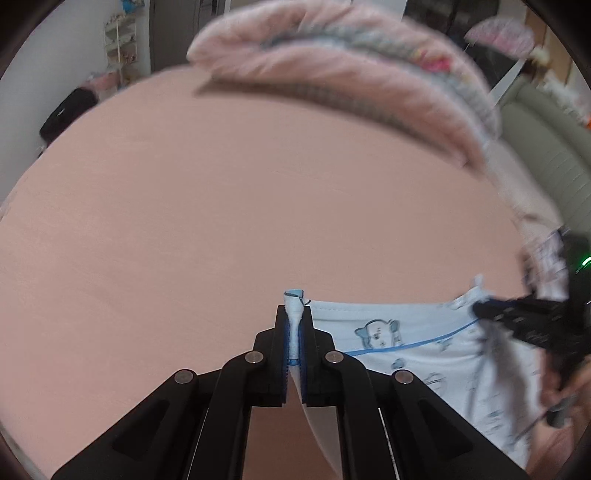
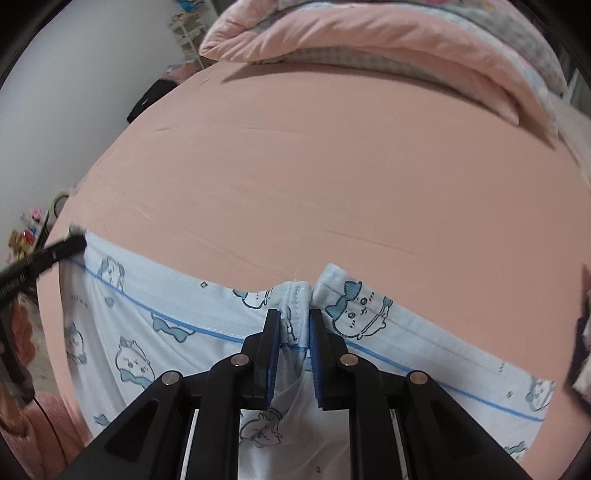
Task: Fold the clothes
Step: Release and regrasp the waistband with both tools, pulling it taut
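Pink bed [image 2: 295, 166], folded quilt [image 2: 369, 40], white wall [image 2: 74, 74]

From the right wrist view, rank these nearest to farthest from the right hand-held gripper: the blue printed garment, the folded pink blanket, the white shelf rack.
1. Blue printed garment: between the right hand-held gripper fingers.
2. Folded pink blanket: far edge of the bed, toward the right.
3. White shelf rack: beyond the bed, upper left.

Garment [image 2: 207, 328] is lying across the near edge of the bed [image 2: 295, 166]. Left hand-held gripper [image 1: 294, 325] is sitting at its left corner, right hand-held gripper [image 2: 293, 325] at mid-hem. Folded bedding [image 2: 369, 40] is lying at the far end, shelf rack [image 1: 120, 48] standing behind-left.
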`<state>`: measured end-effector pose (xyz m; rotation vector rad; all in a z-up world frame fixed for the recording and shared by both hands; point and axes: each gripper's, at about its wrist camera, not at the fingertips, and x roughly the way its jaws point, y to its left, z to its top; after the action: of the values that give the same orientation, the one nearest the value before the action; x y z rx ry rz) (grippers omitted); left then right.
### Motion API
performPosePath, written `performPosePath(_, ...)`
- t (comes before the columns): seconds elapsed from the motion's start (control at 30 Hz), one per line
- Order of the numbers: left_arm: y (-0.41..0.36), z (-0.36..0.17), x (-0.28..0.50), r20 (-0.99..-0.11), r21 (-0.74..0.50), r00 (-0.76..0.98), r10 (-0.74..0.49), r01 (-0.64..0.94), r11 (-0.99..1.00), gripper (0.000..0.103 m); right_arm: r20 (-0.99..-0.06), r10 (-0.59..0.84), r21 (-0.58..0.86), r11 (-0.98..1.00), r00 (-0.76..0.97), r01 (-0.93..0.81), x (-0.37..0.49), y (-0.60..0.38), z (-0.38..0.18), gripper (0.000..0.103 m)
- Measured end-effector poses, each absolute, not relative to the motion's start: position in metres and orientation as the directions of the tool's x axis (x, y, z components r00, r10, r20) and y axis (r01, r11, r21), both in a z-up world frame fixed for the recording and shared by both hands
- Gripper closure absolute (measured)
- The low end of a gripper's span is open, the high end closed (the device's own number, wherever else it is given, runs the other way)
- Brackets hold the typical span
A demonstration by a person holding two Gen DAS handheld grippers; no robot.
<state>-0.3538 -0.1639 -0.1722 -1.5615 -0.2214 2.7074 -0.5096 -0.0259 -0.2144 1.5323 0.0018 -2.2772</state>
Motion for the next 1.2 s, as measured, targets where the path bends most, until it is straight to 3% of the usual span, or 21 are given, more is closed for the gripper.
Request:
performPosePath(0.2, -0.158, -0.232, -0.376, -0.925, -0.082, -0.376, 0.056, 0.055, -0.995, 0.099, -0.904, -0.292, 0.227, -0.946, -0.311, 0.230, -0.531, -0.006, -0.229, 0.085)
performPosePath(0.33, -0.169, -0.228, -0.370, -0.920, -0.105, -0.386, 0.071, 0.068, -0.992, 0.097, -0.874, -0.344, 0.284, -0.935, -0.342, 0.214, -0.534, 0.009, -0.212, 0.085)
performPosePath(0.53, -0.188, -0.234, -0.362, -0.920, -0.147, -0.379, 0.101, 0.094, -0.985, 0.089, -0.931, -0.243, 0.128, -0.916, -0.273, 0.379, -0.488, 0.005, -0.215, 0.085)
performPosePath(0.7, -0.197, -0.236, -0.359, -0.919, -0.148, -0.382, 0.100, 0.099, -0.984, 0.087, -0.955, -0.148, 0.049, -0.933, -0.258, 0.356, -0.504, -0.016, -0.242, 0.085)
performPosePath(0.87, -0.207, -0.235, -0.357, -0.915, -0.145, -0.394, 0.089, 0.113, -0.983, 0.071, -0.939, -0.161, 0.055, -0.942, -0.303, 0.330, -0.501, -0.009, -0.228, 0.085)
performPosePath(1.2, -0.199, -0.245, -0.342, -0.922, -0.149, -0.372, 0.109, 0.080, -0.986, 0.070, -0.949, -0.149, 0.054, -0.945, -0.276, 0.323, -0.515, 0.001, -0.242, 0.085)
